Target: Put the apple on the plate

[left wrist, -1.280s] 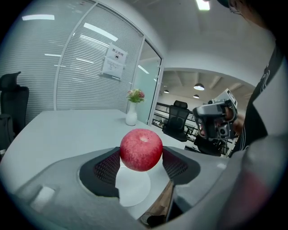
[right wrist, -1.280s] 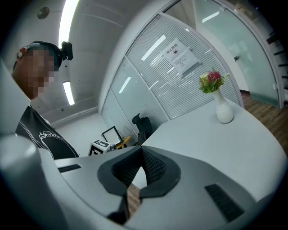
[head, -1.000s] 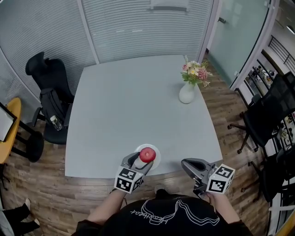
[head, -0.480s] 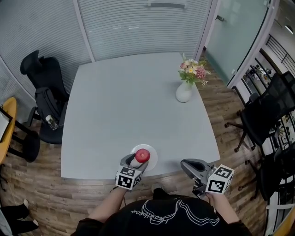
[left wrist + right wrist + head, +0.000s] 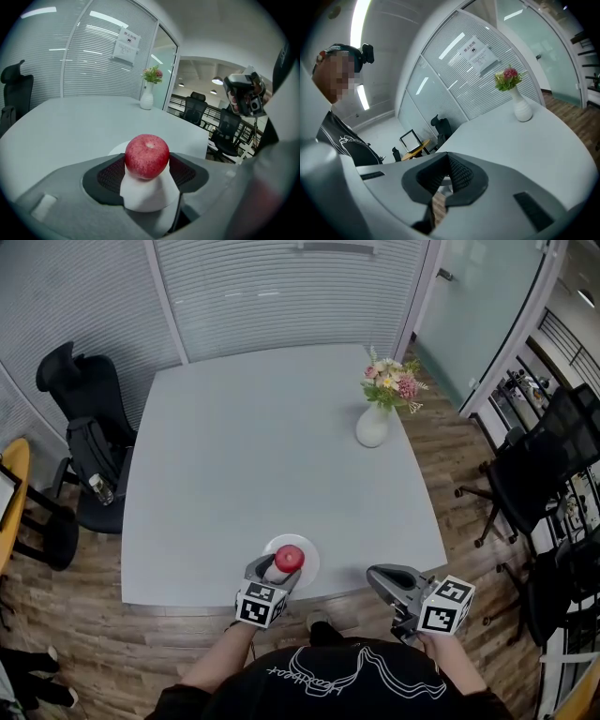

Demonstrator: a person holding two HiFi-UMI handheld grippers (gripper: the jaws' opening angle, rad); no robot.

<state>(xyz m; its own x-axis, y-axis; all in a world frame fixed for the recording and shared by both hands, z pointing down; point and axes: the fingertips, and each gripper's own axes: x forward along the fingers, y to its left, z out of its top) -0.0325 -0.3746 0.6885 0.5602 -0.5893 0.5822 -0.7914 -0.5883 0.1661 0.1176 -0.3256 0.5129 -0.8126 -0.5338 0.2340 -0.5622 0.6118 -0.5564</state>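
Observation:
A red apple [image 5: 289,559] sits between the jaws of my left gripper [image 5: 277,568], which is shut on it. It is held over the small white plate [image 5: 310,555] near the front edge of the grey table [image 5: 253,446]. In the left gripper view both dark pads [image 5: 108,175] press the sides of the apple [image 5: 146,155], and the plate [image 5: 116,149] shows just behind it. I cannot tell whether the apple touches the plate. My right gripper [image 5: 382,577] hangs off the table's front edge, jaws shut with nothing between them [image 5: 449,177].
A white vase of flowers [image 5: 373,426] stands at the table's far right. One black office chair [image 5: 73,399] is by the table's left side, and others [image 5: 548,474] are on the right. A glass wall with blinds runs behind the table.
The head view has shifted a little. The apple stays in my left gripper over the plate and looks slightly lower. My right gripper has not moved.

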